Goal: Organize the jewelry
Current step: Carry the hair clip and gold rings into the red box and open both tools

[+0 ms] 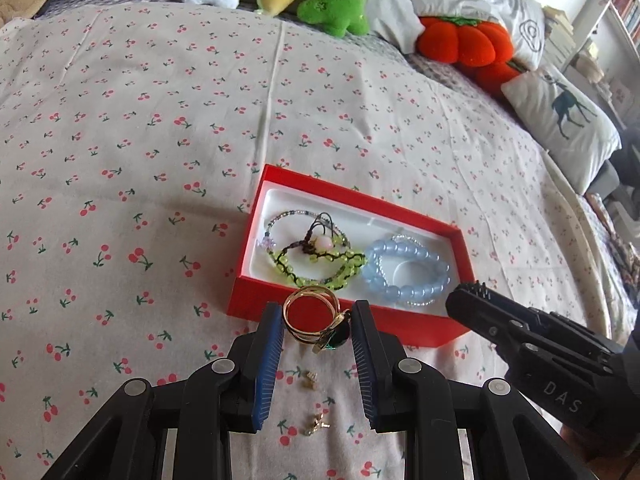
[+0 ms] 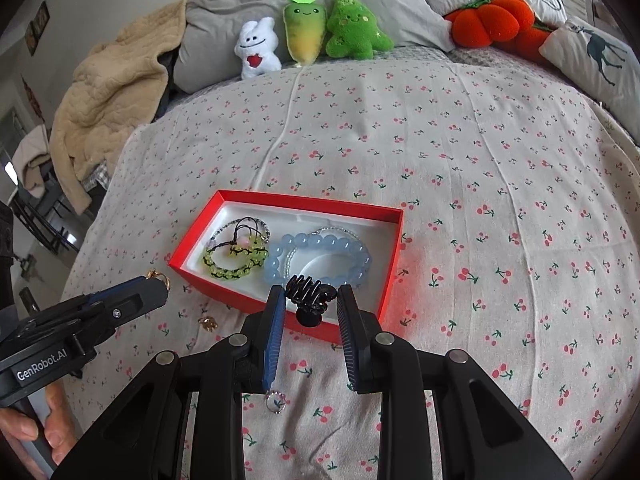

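Now both jaws pinch tight: left gripper holds the gold ring, right gripper the black hair clip; let go only once above the red box.

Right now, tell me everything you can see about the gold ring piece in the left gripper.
The gold ring piece looks like several thin, shiny metal bands stacked into one hoop, with a dark green round stone in a gold setting hanging at its lower right. The left gripper pinches it between its blue pads, standing on edge, above the cherry-print sheet, just before the red box's near wall.
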